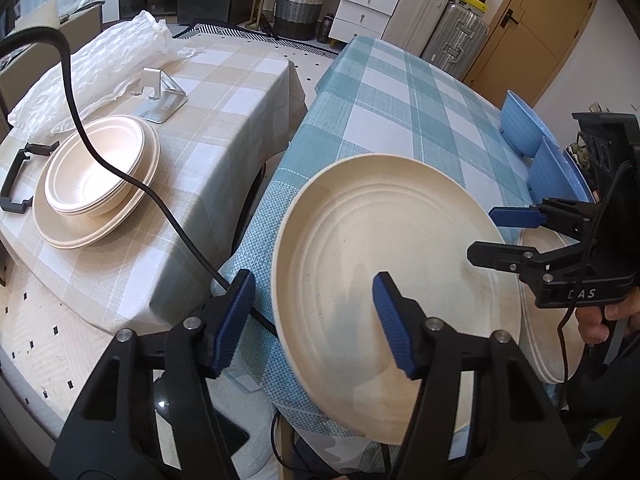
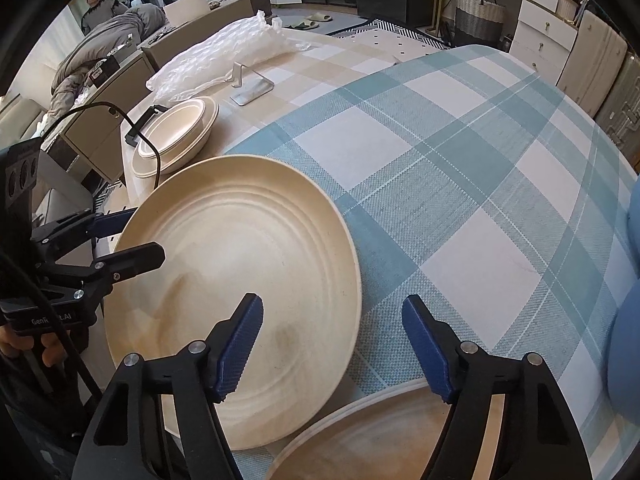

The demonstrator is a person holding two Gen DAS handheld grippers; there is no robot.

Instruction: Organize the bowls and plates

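Note:
A large cream plate [image 1: 380,248] [image 2: 240,248] lies at the near corner of the blue checked table [image 1: 404,120] [image 2: 460,184], partly past its edge. My left gripper [image 1: 316,320] [image 2: 148,234] is open and straddles the plate's left rim, one finger outside it and one over the dish. My right gripper [image 2: 334,352] [image 1: 482,232] is open at the opposite rim, one finger over the plate and the other beyond it. No pad visibly presses on the plate. A stack of cream plates and bowls [image 1: 96,184] [image 2: 176,136] sits on the beige table.
More cream plates [image 1: 548,340] [image 2: 380,440] lie under my right gripper. Blue bowls [image 1: 520,124] [image 2: 628,320] stand on the blue table's right side. A metal stand [image 1: 160,96], bubble wrap [image 1: 100,64] and a black cable [image 1: 160,200] are on the beige table. A gap separates the tables.

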